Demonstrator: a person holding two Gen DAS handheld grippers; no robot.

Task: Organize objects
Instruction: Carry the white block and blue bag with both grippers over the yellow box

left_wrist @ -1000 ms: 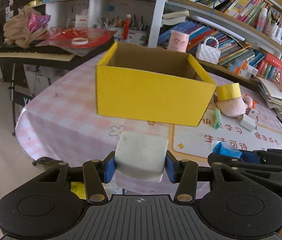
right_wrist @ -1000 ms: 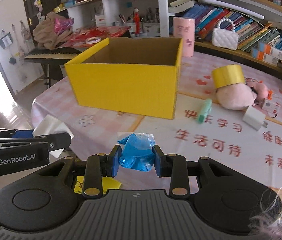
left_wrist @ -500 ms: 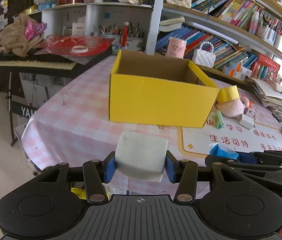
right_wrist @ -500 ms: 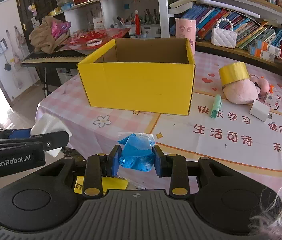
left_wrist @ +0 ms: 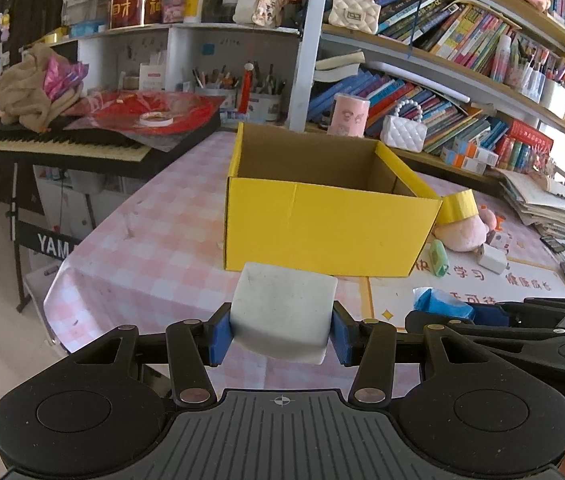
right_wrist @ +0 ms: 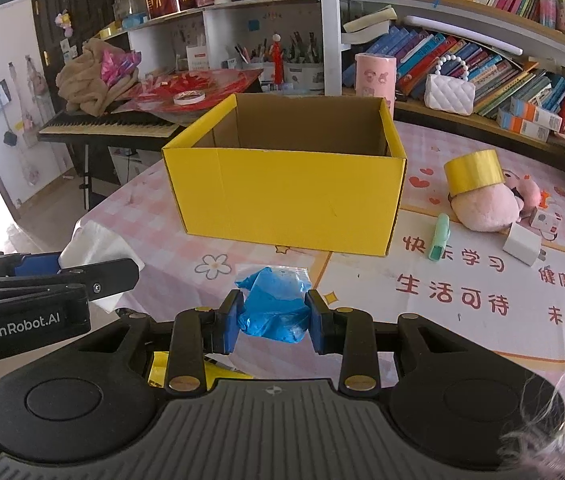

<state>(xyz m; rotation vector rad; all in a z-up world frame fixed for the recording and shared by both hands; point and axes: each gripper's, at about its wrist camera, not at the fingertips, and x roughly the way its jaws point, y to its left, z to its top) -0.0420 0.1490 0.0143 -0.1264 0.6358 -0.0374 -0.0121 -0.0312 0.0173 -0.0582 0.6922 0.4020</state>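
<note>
— On the pink checked tablecloth [right_wrist: 154, 220], what stands nearest the two grippers?

— An open yellow cardboard box [right_wrist: 290, 196], its brown inside showing no contents from either wrist view. Both grippers hang short of its near wall, over the table's near edge.

— And the left gripper [left_wrist: 280, 330]?

— Its blue pads are clamped on a white, block-shaped sponge [left_wrist: 282, 312] (soft-looking, faintly speckled), which sits squarely between them and clear of the table.

— The right gripper [right_wrist: 272, 320]?

— Closed tight on a crumpled blue plastic bag [right_wrist: 272, 304], pinched from both sides and also held off the cloth. Seen from the left wrist, it lies just to the right of the sponge; from the right wrist, the left gripper shows at the left edge with the sponge poking out.

— What else lies on the table?

— To the right of the box: a roll of yellow tape [right_wrist: 474, 170] resting on top of a pink plush toy [right_wrist: 486, 208], a small green marker [right_wrist: 438, 242] near the box's right corner, and a white charger plug [right_wrist: 522, 244] just beyond it. Behind the box, against the bookshelves, stand a pink cylindrical holder [right_wrist: 374, 76] and a white quilted handbag [right_wrist: 448, 94]. A keyboard [right_wrist: 114, 124] sits off to the left, piled with red sheets.
</note>
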